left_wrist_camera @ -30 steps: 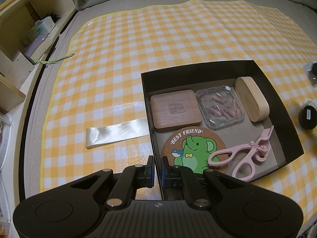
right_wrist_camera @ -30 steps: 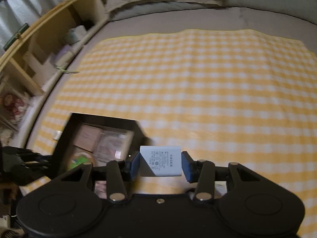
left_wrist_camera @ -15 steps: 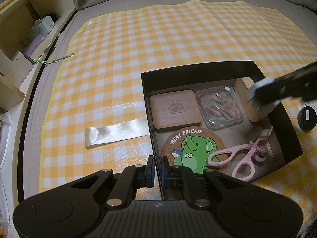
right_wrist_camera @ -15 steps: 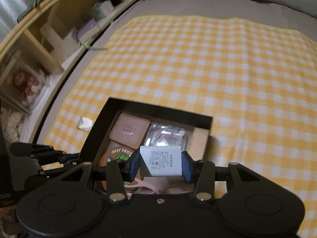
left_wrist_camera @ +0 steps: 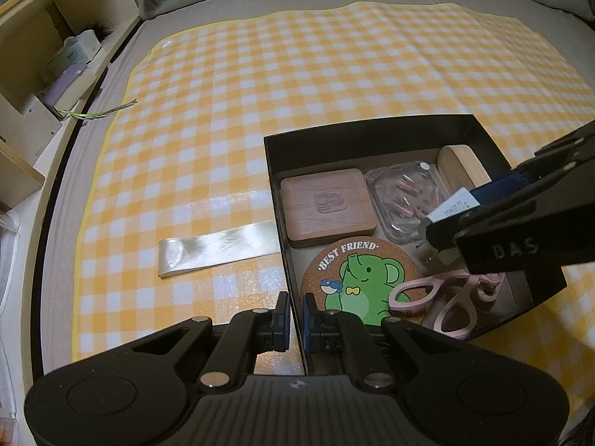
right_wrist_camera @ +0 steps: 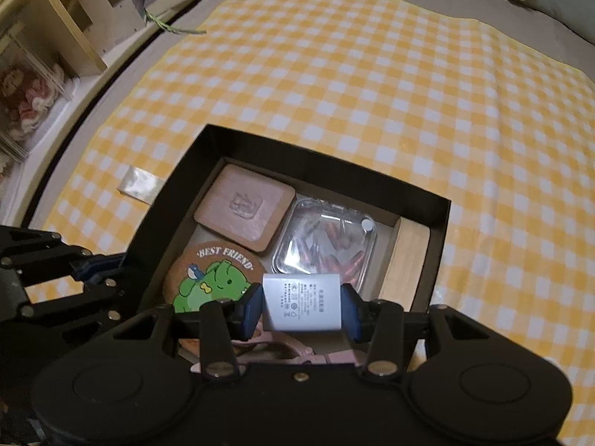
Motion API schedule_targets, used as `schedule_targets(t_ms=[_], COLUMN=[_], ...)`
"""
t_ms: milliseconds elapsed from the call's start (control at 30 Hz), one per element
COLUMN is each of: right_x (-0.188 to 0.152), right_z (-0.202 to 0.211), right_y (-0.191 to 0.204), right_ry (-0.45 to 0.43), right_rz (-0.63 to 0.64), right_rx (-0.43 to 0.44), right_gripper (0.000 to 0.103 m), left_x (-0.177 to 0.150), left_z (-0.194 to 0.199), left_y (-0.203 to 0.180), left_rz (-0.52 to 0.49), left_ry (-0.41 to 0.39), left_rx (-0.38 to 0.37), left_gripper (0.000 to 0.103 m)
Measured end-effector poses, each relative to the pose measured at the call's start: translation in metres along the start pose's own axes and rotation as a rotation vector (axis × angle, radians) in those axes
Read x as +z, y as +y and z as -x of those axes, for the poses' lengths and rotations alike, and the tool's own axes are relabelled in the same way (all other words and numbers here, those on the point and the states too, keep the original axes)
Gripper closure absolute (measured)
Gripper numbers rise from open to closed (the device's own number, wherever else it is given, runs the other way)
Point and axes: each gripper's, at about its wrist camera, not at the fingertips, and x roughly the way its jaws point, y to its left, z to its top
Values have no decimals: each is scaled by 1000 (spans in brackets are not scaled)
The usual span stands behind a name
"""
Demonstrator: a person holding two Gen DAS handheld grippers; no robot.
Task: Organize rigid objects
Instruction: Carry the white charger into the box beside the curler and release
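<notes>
Your right gripper (right_wrist_camera: 302, 306) has its jaws pinching a white charger block (right_wrist_camera: 301, 301) by its two sides, printed label facing the camera, held over the near part of the black box (right_wrist_camera: 440, 223). In the left wrist view the same charger block (left_wrist_camera: 452, 210) hangs above the box floor, between the clear plastic case (left_wrist_camera: 403, 200) and the pink scissors (left_wrist_camera: 442, 297) (whether it touches anything below, you cannot tell).

Your left gripper (left_wrist_camera: 292, 314) has its jaws pressed nearly together on the box's near-left wall, one finger outside and one inside.

Inside the box lie a square wooden coaster (right_wrist_camera: 245, 210) at the far left, a round cork coaster (right_wrist_camera: 208, 273) with a green elephant and "BEST FRIEND" just in front of it, the clear case of small reddish pieces beside them, and a pale wooden oval piece (right_wrist_camera: 405, 264) along the right wall.

The box sits on a yellow checked cloth (left_wrist_camera: 297, 74) over a bed. A strip of shiny ribbon (left_wrist_camera: 219, 247) lies on the cloth, its end touching the box's left wall.
</notes>
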Motion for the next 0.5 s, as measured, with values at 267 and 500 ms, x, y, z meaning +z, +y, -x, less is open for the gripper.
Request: schedule_targets(t_ms=[267,500], right_x=[-2,-3], right_z=[-3,-1], right_y=[1,0], right_ry=[19,25], right_rz=[10,18], right_rx=[-14,-11], right_gripper=[54,54], left_x=[0,1], left_z=[-1,-1], left_y=[1,1], left_rz=[-3,-3], left_ry=[2,2], left_rx=[-5,-5], left_gripper=[96,96])
